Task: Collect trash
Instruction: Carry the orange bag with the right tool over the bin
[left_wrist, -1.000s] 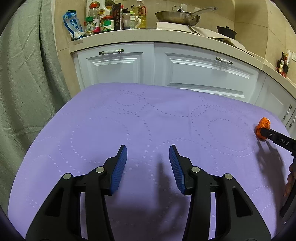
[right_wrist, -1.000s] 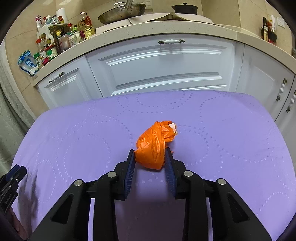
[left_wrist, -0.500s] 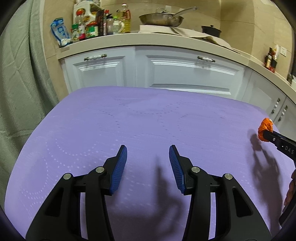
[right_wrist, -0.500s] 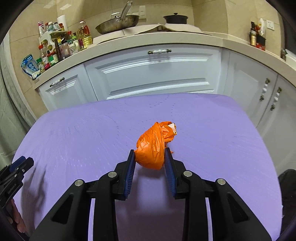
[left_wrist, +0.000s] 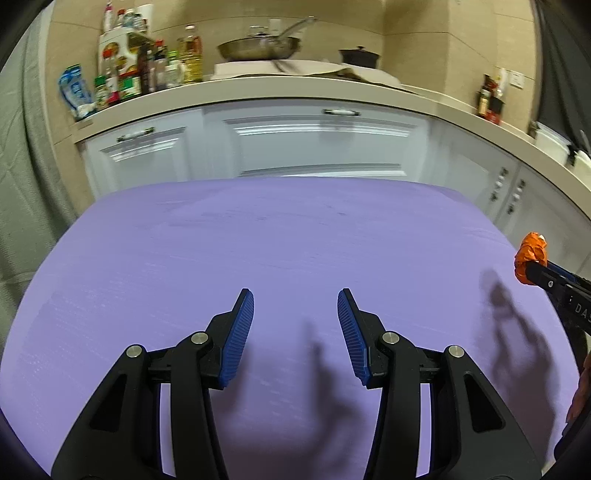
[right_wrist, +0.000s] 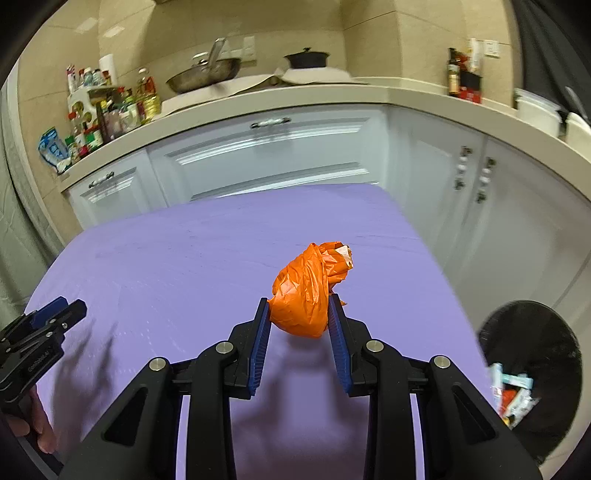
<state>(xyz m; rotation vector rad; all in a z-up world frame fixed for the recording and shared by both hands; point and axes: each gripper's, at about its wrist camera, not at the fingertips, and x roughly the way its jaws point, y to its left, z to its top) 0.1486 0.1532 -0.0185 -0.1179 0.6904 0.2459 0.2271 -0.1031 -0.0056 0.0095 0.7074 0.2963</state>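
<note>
My right gripper (right_wrist: 298, 306) is shut on a crumpled orange plastic bag (right_wrist: 308, 291) and holds it in the air above the purple tablecloth (right_wrist: 184, 266). The bag also shows at the right edge of the left wrist view (left_wrist: 532, 256), clamped in the right gripper's tip. My left gripper (left_wrist: 295, 299) is open and empty above the near middle of the cloth; it shows at the left edge of the right wrist view (right_wrist: 55, 314). A black trash bin (right_wrist: 532, 373) with wrappers inside stands on the floor to the right of the table.
White kitchen cabinets (left_wrist: 317, 144) stand behind the table. On the counter are bottles and jars (left_wrist: 147, 74), a frying pan (left_wrist: 258, 48) and a black pot (left_wrist: 358, 57). A grey-green curtain (left_wrist: 22, 177) hangs on the left.
Both grippers have risen and pulled back from the table, and the right one has carried the orange bag up and to the right. The trash bin has come into the right wrist view.
</note>
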